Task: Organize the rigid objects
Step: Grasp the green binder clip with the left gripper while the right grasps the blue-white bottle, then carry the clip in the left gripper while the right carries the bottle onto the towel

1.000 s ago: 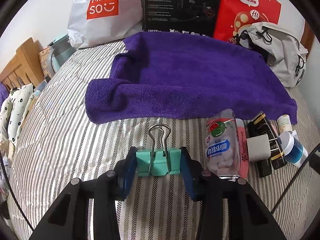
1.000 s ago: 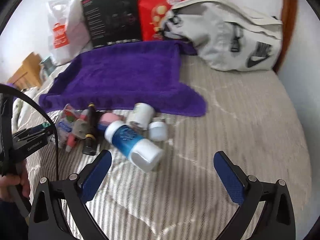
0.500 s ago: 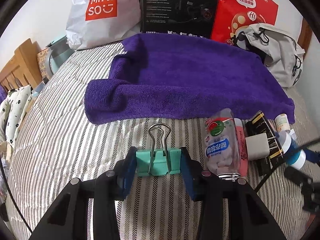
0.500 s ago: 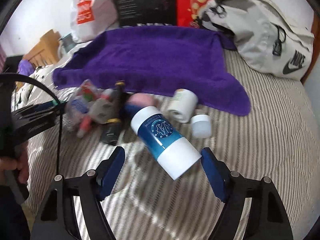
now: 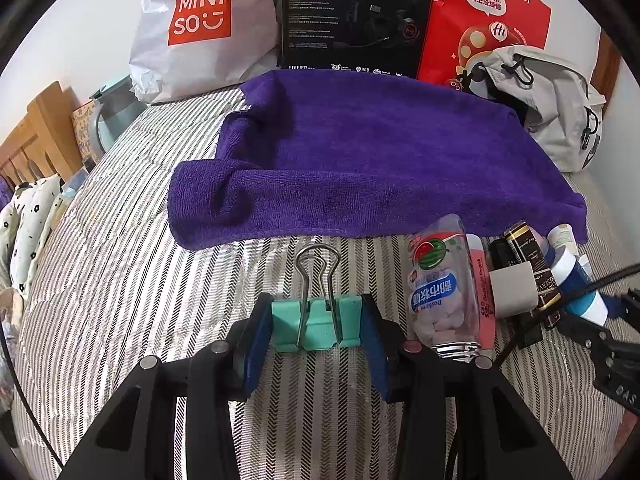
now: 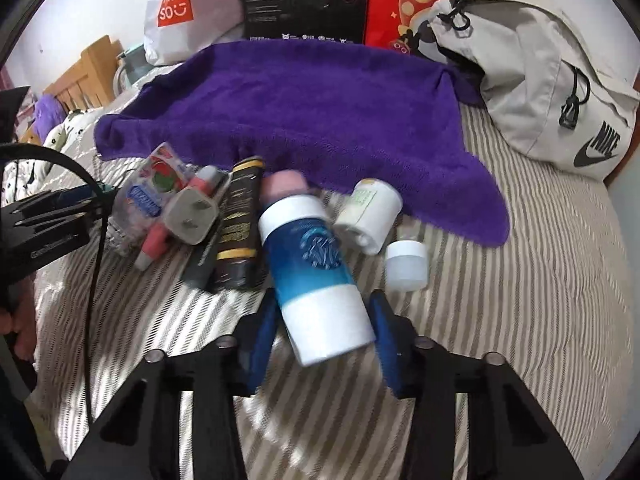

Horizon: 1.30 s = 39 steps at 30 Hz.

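Note:
My left gripper point(image 5: 314, 305) is shut on a teal binder clip point(image 5: 316, 328), whose wire handles point forward over the striped bed point(image 5: 120, 280). In the right wrist view my right gripper point(image 6: 324, 308) has its blue fingers point(image 6: 262, 344) against the white end of a blue and white bottle point(image 6: 308, 256) that lies tilted on the bed. Beside this bottle is a heap: a clear pill bottle point(image 6: 148, 196), a white plug adapter point(image 6: 192, 216), a black and gold tube point(image 6: 240, 224), a pink tube point(image 6: 154, 244), a white jar point(image 6: 370, 216) and a small frosted jar point(image 6: 406, 264).
A purple towel point(image 5: 360, 160) is spread behind the heap. A grey backpack point(image 6: 540, 80) lies at the far right. A white shopping bag point(image 5: 200, 28), a black box point(image 5: 352, 16) and a red bag point(image 5: 488, 24) lean on the wall. A wooden headboard point(image 5: 36, 136) is at left.
My right gripper moved forward to the blue and white bottle and its fingers closed from wide open onto the bottle's white end. The left gripper kept hold of the binder clip, nearly still.

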{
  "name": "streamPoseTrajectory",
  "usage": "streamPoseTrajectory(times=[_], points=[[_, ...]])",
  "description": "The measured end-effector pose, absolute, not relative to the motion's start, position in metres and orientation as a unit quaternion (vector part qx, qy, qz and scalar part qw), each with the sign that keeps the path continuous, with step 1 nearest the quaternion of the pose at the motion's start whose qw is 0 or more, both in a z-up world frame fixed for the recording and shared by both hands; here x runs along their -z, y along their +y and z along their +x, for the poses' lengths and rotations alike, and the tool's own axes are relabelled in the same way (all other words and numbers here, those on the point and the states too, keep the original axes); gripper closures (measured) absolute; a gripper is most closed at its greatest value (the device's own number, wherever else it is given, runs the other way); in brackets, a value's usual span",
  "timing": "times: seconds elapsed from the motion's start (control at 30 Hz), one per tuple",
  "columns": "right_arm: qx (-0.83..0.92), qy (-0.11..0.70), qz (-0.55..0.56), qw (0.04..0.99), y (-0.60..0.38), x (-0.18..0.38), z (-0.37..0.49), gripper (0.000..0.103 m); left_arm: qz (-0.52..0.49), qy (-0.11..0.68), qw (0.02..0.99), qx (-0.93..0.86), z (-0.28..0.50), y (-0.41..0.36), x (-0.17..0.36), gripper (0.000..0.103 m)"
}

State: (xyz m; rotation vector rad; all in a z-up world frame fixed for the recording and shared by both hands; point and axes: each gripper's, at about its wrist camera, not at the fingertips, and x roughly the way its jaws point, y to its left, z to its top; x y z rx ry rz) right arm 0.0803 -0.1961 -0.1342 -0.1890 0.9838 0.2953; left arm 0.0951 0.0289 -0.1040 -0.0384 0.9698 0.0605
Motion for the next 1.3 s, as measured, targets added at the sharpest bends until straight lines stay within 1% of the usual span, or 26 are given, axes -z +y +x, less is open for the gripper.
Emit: streamPoseTrajectory(times=[0.1, 0.33, 0.47, 0.63, 0.9, 1.3], points=[[-0.149, 0.48, -0.085, 0.86, -0.192, 0.133, 0.069, 0.066, -0.019, 0.466, 0.884, -0.027, 0.095, 0.03, 0.104, 0.063], [-0.135, 0.477, -0.074, 0.865, -0.189, 0.135, 0.084, 0.065, -0.018, 0.466, 0.884, -0.025, 0.095, 0.029, 0.104, 0.063], [-0.13, 0.467, -0.088, 0.87, -0.185, 0.136, 0.089, 0.066, -0.017, 0.465, 0.885, -0.024, 0.095, 0.03, 0.104, 0.063], [-0.13, 0.471, -0.095, 0.868, -0.186, 0.133, 0.085, 0.067, -0.02, 0.465, 0.885, -0.02, 0.095, 0.031, 0.104, 0.063], [-0.135, 0.464, -0.072, 0.873, -0.2, 0.118, 0.07, 0.067, -0.028, 0.467, 0.884, -0.012, 0.086, 0.035, 0.102, 0.063], [-0.156, 0.429, -0.041, 0.889, -0.212, 0.077, 0.06, 0.067, -0.022, 0.445, 0.895, -0.024, 0.065, 0.044, 0.062, 0.063]])
